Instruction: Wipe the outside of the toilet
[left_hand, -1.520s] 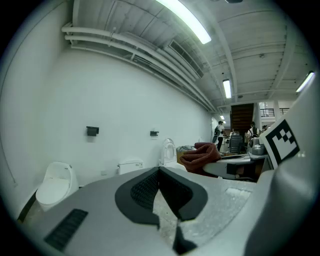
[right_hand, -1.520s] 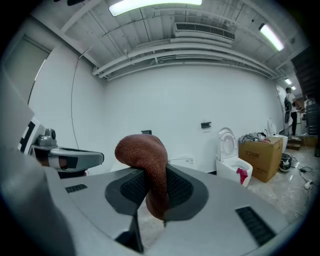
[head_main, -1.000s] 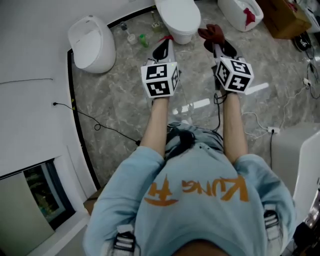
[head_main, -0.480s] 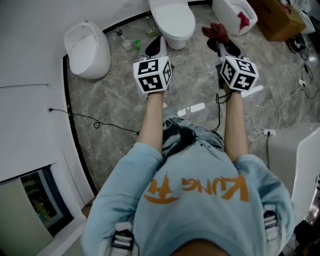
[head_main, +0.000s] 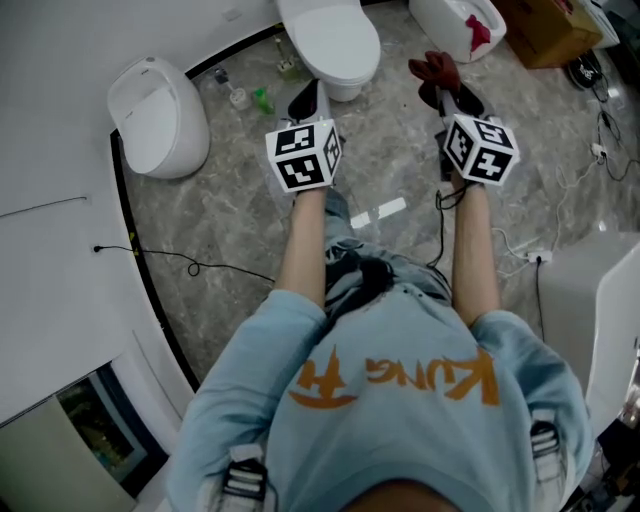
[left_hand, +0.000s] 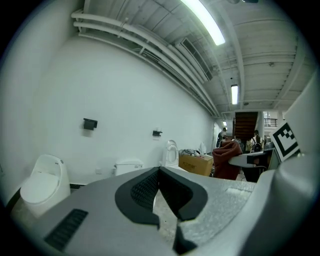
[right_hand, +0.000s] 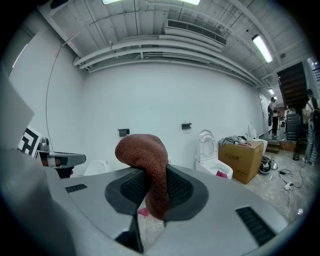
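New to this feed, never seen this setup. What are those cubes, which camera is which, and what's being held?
No robot: a person wears a downward-looking head camera and holds a two-jaw gripper in each hand; the marker cubes are part of those. The other two pictures come from cameras riding on the grippers. The left gripper is shut and empty. The right gripper is clamped on a reddish-brown cloth. Ahead, on the marble floor, stands a white toilet with small bottles beside it.
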